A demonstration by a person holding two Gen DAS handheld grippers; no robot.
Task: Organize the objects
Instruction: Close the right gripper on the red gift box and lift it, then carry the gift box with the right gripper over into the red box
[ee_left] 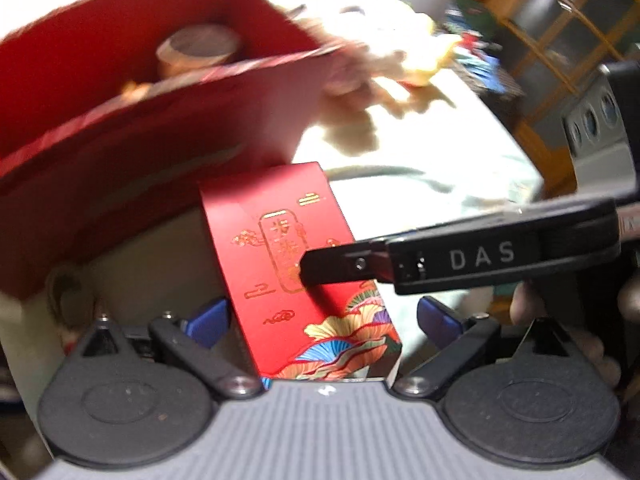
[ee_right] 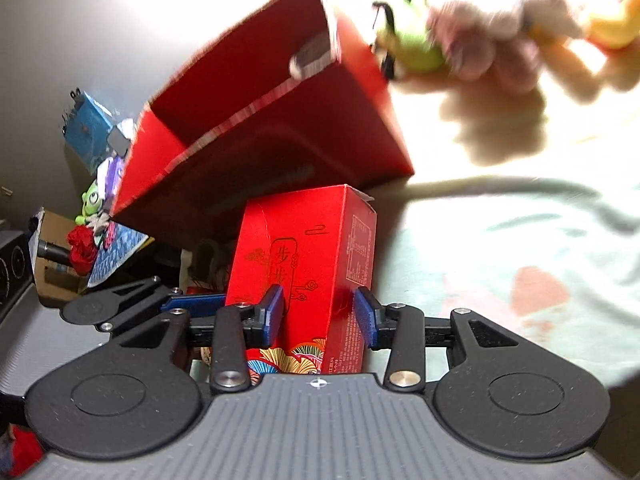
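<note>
A small red carton with gold characters and a colourful fan print [ee_left: 296, 264] [ee_right: 304, 276] stands between both pairs of fingers. My right gripper [ee_right: 320, 316] has its blue pads on the carton's two sides and is shut on it. My left gripper [ee_left: 320, 320] is open, its blue pads apart on either side of the same carton. The right gripper's finger marked DAS [ee_left: 460, 258] reaches across the carton's face in the left wrist view. Behind stands an open red storage box [ee_left: 132, 120] [ee_right: 272, 112] with a roll of tape [ee_left: 200, 50] inside.
Plush toys lie on the pale green tablecloth [ee_right: 520, 240] behind the box: a pink one [ee_right: 488, 32], a green one [ee_right: 416, 48] and a yellow one [ee_left: 424, 60]. Clutter with a blue box [ee_right: 86, 128] and a red rose [ee_right: 82, 252] sits beyond the table's left edge.
</note>
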